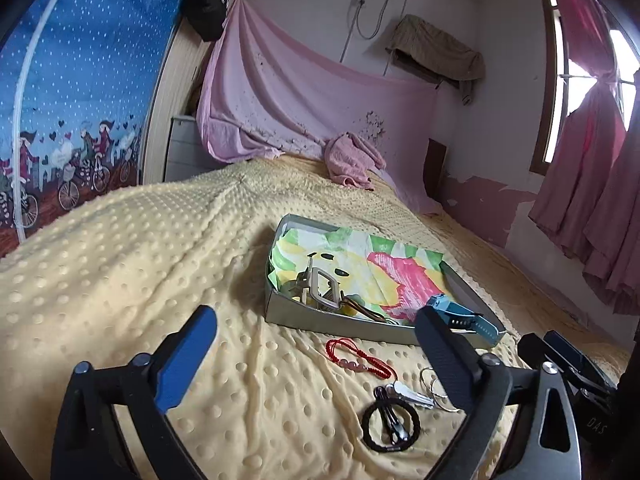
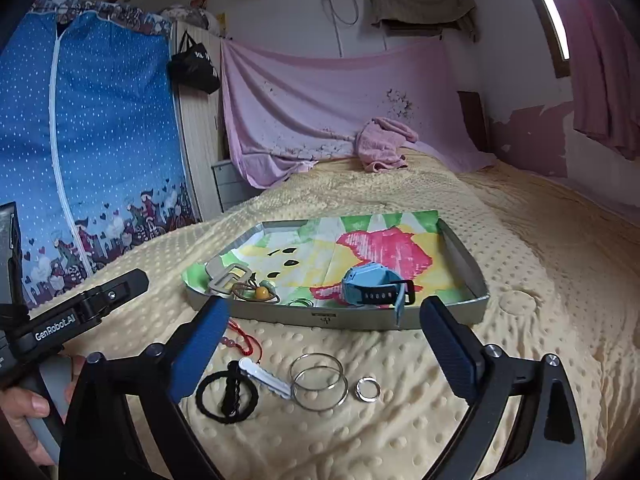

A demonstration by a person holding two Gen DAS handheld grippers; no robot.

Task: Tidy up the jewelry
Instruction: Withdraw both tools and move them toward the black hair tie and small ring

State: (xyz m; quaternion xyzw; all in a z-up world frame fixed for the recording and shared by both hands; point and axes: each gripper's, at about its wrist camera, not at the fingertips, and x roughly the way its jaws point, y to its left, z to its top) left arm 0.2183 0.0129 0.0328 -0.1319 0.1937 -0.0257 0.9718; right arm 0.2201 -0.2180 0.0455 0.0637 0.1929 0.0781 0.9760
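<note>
Left wrist view: left gripper [image 1: 316,344] wide open, empty; red bracelet [image 1: 357,360] lies on blanket before the tray [image 1: 340,322]; watch partly hidden by a finger. Right wrist view: right gripper [image 2: 324,336] open, empty; blue watch [image 2: 370,286] in tray; rings [image 2: 318,376] outside, likely next pick; bracelet half-hidden.

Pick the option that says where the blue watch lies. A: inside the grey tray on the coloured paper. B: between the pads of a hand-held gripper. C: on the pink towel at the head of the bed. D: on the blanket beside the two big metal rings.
A: the blue watch lies inside the grey tray.
</note>
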